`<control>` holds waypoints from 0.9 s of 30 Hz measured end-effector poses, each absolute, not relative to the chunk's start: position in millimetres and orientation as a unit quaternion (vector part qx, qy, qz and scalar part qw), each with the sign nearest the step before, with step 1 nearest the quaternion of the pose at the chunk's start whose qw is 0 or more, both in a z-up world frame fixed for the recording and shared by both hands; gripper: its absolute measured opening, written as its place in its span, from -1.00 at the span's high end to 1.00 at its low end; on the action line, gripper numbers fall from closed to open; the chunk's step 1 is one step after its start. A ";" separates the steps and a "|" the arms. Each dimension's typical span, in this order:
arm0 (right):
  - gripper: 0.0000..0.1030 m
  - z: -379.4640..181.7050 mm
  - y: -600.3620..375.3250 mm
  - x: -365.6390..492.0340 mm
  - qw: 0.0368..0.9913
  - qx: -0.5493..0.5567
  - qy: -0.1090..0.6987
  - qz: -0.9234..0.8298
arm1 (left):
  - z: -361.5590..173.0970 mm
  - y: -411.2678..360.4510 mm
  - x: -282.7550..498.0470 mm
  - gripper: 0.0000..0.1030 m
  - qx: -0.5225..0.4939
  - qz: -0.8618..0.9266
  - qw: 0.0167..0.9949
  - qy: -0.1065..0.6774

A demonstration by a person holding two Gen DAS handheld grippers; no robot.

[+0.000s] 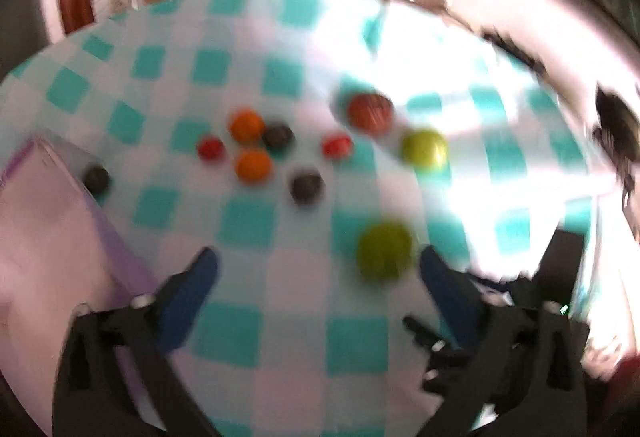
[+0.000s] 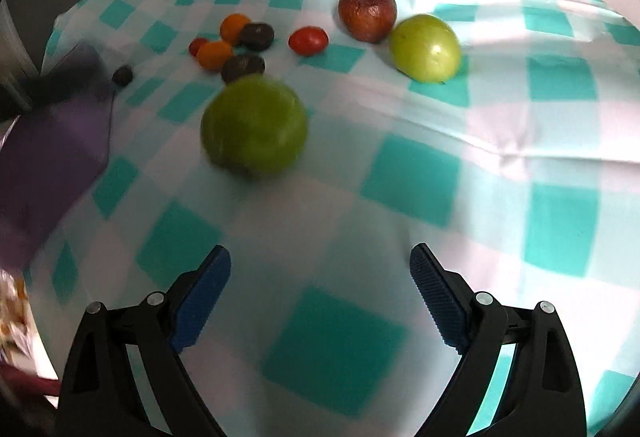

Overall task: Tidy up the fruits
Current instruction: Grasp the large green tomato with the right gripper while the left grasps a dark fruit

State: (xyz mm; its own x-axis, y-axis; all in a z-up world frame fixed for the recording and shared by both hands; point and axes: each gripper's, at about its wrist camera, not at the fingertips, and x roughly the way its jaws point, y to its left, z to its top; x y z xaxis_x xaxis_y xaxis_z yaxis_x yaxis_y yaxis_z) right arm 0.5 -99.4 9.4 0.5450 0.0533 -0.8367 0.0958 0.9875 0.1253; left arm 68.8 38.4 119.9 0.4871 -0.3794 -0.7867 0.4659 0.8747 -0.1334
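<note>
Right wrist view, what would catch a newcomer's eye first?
The big round green fruit lies nearest, ahead and left of the open right gripper, on the teal-and-white checked tablecloth. Farther back, a second green fruit touches a wrinkled reddish-brown apple.

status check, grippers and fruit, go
Left gripper open, empty. Right gripper open, empty. Near green fruit loose on the checked cloth, ahead of both. Purple box at left; nothing blocking.

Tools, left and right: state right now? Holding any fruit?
Left tool: open, holding nothing; the near green apple lies just inside its right finger.
Right tool: open, empty, above bare tablecloth.
</note>
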 end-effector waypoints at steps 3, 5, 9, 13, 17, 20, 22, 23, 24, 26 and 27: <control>-0.71 13.1 -90.4 26.5 0.874 0.090 0.476 -0.016 | 132.2 50.1 115.7 -0.97 0.031 -0.222 0.847 0.481; -0.71 14.6 -85.6 44.5 0.869 0.108 0.483 -0.021 | 137.0 58.6 152.4 -0.97 0.029 -0.194 0.832 0.520; -0.64 13.0 -76.5 70.2 0.855 0.123 0.502 -0.031 | 131.9 77.7 206.4 -0.97 0.059 -0.152 0.795 0.584; -0.26 15.7 -67.0 75.2 0.852 0.103 0.510 -0.061 | 126.4 75.4 250.4 -0.97 0.211 -0.150 0.771 0.582; -0.19 17.4 -66.2 76.5 0.848 0.109 0.514 -0.063 | 103.0 87.9 312.1 -0.97 0.253 -0.182 0.697 0.646; -0.19 18.2 -68.0 72.9 0.847 0.113 0.514 -0.067 | 72.4 96.0 346.2 -0.81 0.288 -0.210 0.609 0.708; -0.19 18.8 -67.9 71.5 0.848 0.113 0.514 -0.068 | 55.0 98.6 355.3 -0.76 0.329 -0.210 0.567 0.725; -0.20 19.3 -68.0 70.9 0.848 0.115 0.513 -0.068 | 46.8 100.0 356.3 -0.76 0.349 -0.212 0.544 0.733; -0.20 19.6 -67.7 70.2 0.848 0.115 0.512 -0.068 | 40.1 102.1 357.1 -0.75 0.363 -0.213 0.526 0.739; -0.20 19.5 -68.4 70.6 0.849 0.116 0.511 -0.069 | 29.0 108.2 360.3 -0.72 0.377 -0.211 0.503 0.748; -0.20 19.9 -68.6 70.2 0.850 0.117 0.509 -0.070 | 22.7 112.2 361.1 -0.71 0.380 -0.211 0.490 0.756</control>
